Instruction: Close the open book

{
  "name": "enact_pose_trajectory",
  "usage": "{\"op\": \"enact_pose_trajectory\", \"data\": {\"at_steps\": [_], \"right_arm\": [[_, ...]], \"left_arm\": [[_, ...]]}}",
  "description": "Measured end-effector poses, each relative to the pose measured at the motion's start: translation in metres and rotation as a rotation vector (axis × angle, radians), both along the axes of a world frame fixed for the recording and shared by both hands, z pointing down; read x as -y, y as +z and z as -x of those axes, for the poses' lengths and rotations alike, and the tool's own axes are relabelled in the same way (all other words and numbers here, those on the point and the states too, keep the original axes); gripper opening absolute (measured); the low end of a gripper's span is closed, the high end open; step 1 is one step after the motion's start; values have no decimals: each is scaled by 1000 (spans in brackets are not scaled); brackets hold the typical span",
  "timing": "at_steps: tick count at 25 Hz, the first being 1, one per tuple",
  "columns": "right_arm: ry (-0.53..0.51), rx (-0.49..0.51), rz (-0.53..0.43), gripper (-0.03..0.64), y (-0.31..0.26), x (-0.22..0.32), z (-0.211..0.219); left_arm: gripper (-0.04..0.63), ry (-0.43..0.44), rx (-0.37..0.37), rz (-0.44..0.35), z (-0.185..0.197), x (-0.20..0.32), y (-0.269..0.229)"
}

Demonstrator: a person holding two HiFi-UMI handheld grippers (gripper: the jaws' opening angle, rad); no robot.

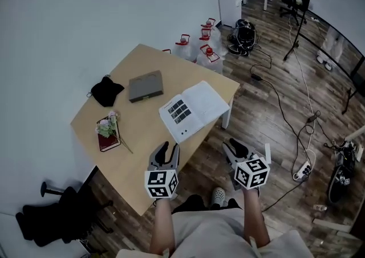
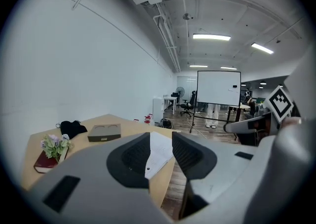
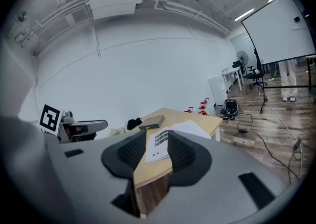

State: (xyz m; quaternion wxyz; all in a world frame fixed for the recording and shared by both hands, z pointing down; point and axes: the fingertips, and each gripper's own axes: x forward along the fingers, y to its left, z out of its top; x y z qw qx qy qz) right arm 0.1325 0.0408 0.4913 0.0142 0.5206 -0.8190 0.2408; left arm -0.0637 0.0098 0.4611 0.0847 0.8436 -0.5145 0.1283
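Wooden table fills the space ahead of you. The open book lies flat on it, pages up, just beyond both grippers, close along the table edge nearest your right gripper.

Your left gripper hangs over the table's near edge with its jaws apart and nothing between them. Through the gap you see only a white page of the book, farther off.

Your right gripper is off the table, above the plank floor, beside the left one and well apart from it. Its jaws also stand apart and hold nothing. The book's page with dark printed squares shows in the gap, well ahead. Neither gripper touches the book.

Farther ahead of your left gripper, left of the open book, sits a flat grey box, and left of that a black cloth bundle. To the left of your left gripper lies a small red book with a sprig of flowers on it. Beyond the far table corner, clear jugs with red caps stand on the floor.
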Motion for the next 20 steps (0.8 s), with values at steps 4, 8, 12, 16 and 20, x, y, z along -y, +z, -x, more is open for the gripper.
{"op": "enact_pose_trajectory", "data": {"at_steps": [4, 8, 12, 16, 20], "right_arm": [[7, 13, 27, 141, 16, 4, -10], [13, 15, 48, 141, 28, 8, -17], [16, 16, 65, 140, 39, 23, -22], [9, 18, 62, 140, 36, 47, -24], [5, 9, 46, 140, 25, 79, -31]], "left_arm": [[147, -28, -1, 26, 4, 2, 15], [147, -45, -14, 48, 5, 8, 27], [147, -36, -13, 60, -1, 20, 37], [147, -42, -8, 60, -1, 47, 34], [147, -47, -53, 37, -11, 84, 17]]}}
